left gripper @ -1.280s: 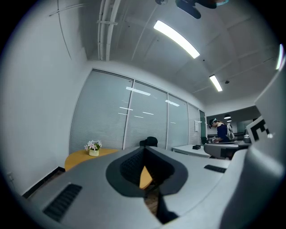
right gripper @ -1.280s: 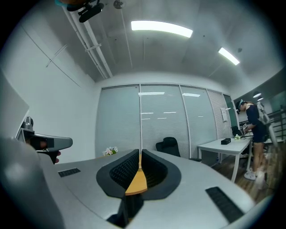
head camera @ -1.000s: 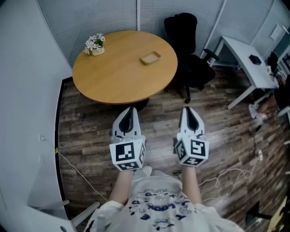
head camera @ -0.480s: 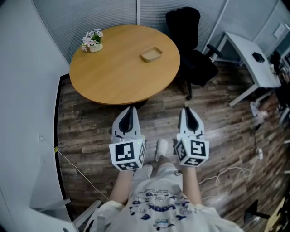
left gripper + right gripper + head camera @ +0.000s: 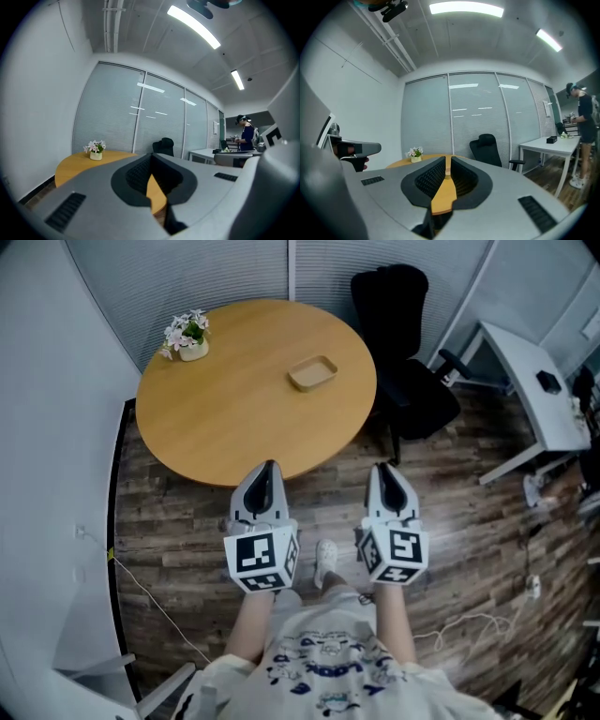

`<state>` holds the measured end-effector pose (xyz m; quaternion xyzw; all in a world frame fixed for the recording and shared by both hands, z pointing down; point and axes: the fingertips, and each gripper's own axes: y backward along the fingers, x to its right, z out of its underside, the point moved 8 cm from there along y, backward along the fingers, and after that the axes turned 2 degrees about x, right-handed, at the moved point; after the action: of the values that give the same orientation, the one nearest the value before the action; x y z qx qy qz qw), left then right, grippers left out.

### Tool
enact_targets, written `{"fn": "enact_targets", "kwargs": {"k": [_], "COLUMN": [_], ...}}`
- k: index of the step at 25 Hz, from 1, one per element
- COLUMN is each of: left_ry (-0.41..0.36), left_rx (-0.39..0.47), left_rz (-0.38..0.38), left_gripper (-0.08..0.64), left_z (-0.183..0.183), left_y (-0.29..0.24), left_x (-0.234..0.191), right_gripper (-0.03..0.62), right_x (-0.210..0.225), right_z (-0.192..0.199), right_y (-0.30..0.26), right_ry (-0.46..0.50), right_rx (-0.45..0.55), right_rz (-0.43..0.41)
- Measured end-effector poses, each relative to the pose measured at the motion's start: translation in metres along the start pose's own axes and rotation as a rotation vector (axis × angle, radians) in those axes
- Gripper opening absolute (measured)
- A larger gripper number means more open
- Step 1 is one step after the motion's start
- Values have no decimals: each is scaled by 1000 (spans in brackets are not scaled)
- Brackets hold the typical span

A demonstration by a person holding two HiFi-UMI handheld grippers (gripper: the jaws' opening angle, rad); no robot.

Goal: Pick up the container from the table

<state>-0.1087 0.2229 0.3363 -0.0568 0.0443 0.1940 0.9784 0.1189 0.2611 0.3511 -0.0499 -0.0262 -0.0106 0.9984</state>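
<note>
The container [image 5: 312, 372] is a shallow tan tray on the far right part of a round wooden table [image 5: 234, 418]. In the head view both grippers hang over the floor at the table's near edge, well short of the tray. My left gripper [image 5: 268, 467] and right gripper [image 5: 383, 468] point forward side by side, jaws drawn together with nothing held. The left gripper view looks past the left gripper [image 5: 151, 158] at the table top [image 5: 75, 165]. The right gripper [image 5: 448, 160] frames a strip of table between its pads.
A small pot of flowers [image 5: 187, 337] stands at the table's far left rim. A black office chair [image 5: 405, 343] stands right of the table, a white desk [image 5: 534, 399] further right. Cables [image 5: 155, 601] lie on the wood floor. A person [image 5: 584, 123] stands far off.
The view has advanced toward the table, whose near edge now reaches the gripper tips. Both grippers keep the same pose and stay shut.
</note>
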Motion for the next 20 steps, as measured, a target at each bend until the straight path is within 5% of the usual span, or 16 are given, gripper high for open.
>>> {"fn": "enact_targets", "kwargs": {"k": [12, 20], "left_ry": [18, 25], "left_rx": [16, -17], "left_rz": [-94, -144], "left_gripper": [2, 2], "left_z": [-16, -11], "left_y": [-127, -171], "left_x": [30, 26], "right_gripper": [20, 20], "right_x": [77, 92], "right_z": [-28, -21], "right_y": [-131, -186], "right_ry": [22, 8], "right_rx": [-5, -47], "right_rz": [-131, -174]}}
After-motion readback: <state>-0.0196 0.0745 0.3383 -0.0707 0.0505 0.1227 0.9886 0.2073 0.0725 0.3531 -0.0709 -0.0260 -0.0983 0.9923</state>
